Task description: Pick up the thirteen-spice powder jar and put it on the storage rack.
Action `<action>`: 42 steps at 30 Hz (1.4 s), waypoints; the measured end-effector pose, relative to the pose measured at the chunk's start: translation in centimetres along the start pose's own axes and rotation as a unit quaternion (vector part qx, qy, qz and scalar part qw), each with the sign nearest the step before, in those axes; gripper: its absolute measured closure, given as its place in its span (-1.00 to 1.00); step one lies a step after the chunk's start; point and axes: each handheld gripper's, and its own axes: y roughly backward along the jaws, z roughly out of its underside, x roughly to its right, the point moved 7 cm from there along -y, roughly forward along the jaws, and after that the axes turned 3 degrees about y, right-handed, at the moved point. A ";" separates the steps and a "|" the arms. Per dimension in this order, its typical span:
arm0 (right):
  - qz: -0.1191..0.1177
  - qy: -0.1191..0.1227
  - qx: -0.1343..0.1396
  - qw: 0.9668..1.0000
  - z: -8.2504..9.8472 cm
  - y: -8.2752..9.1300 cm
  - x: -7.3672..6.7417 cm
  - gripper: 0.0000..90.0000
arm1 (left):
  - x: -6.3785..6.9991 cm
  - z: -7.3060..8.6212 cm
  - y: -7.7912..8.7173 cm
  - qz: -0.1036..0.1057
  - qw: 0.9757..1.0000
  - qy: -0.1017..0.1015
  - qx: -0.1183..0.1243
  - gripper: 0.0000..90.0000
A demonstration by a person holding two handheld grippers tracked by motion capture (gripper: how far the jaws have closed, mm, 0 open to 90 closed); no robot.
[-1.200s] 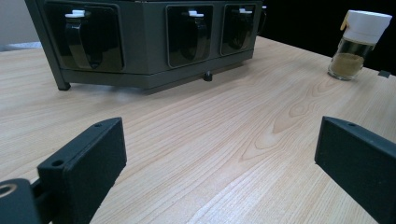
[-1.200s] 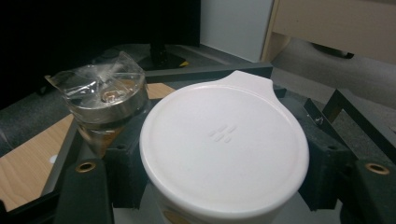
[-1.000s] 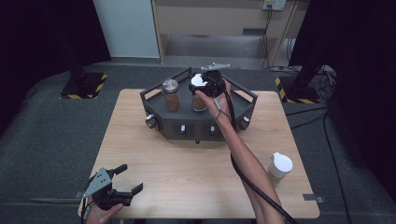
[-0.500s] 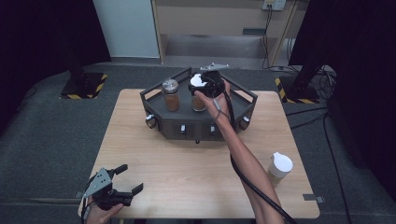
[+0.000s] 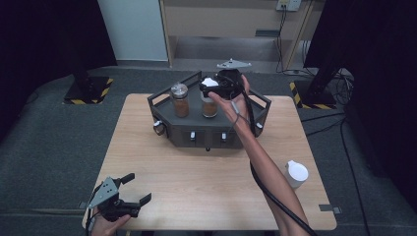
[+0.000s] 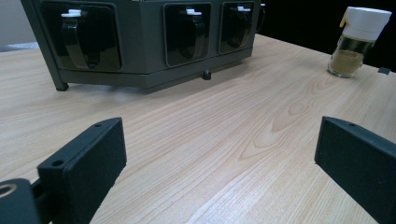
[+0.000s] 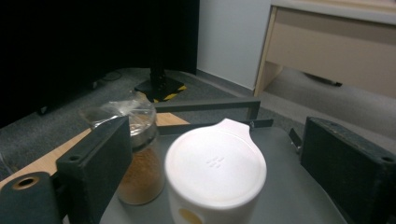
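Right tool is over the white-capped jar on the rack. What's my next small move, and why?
Probably ease the right tool down a little, then close. Its jaws stand open on either side of the white-capped jar and clear of it, at cap level. The clear-lidded jar sits close beside the left jaw, so go straight down.

Light wooden table (image 5: 196, 177) with dark rack (image 5: 209, 132) at back, white-capped jar (image 5: 296, 174) near right edge.

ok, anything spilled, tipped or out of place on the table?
Nothing spilled or tipped. One white-capped jar stands upright alone near the table's right edge, apart from the two jars on the dark rack; the right gripper is open around one of them.
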 end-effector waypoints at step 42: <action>-0.090 0.047 0.043 0.994 11.2 16.3 -1.5 -0.96 | 0.2 -0.1 -0.2 0.001 1.000 -0.005 -0.008 -0.98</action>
